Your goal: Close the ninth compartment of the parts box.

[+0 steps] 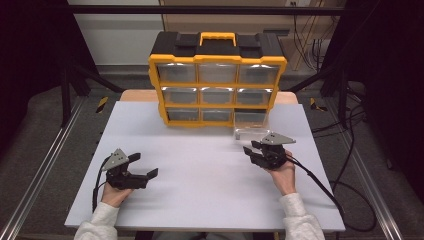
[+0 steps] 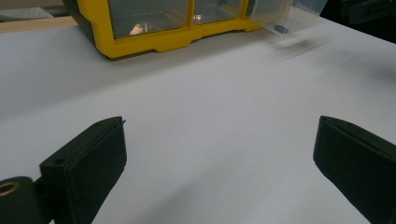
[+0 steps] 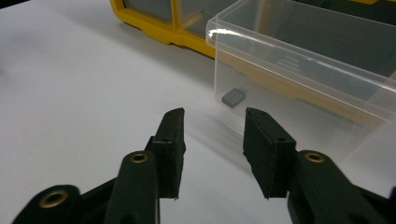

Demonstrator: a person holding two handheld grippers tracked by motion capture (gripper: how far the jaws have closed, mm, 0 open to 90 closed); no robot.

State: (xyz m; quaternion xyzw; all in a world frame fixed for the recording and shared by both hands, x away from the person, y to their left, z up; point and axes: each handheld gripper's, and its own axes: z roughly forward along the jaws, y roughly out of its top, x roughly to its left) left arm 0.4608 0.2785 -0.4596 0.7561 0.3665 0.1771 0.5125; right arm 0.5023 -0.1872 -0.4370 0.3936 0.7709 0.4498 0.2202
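My R gripper [image 3: 212, 140] sits just before the pulled-out clear drawer [image 3: 299, 79], jaws part-open w/ nothing between. L gripper [image 2: 219, 158] released wide over bare table [image 2: 210, 102], well apart from organizer [image 1: 217, 80].

The yellow-and-black plastic drawer cabinet [image 1: 217, 80] has a smooth, slightly glossy frame and clear glossy drawer fronts. The pulled-out clear plastic drawer [image 3: 299, 79] is shiny and catches highlights on its rim; a small matt grey block [image 3: 233, 97] lies inside. The white tabletop [image 1: 200, 175] looks smooth and matt. The right gripper [image 3: 212, 126] has matt black plastic jaws with brass-coloured metal rivets.
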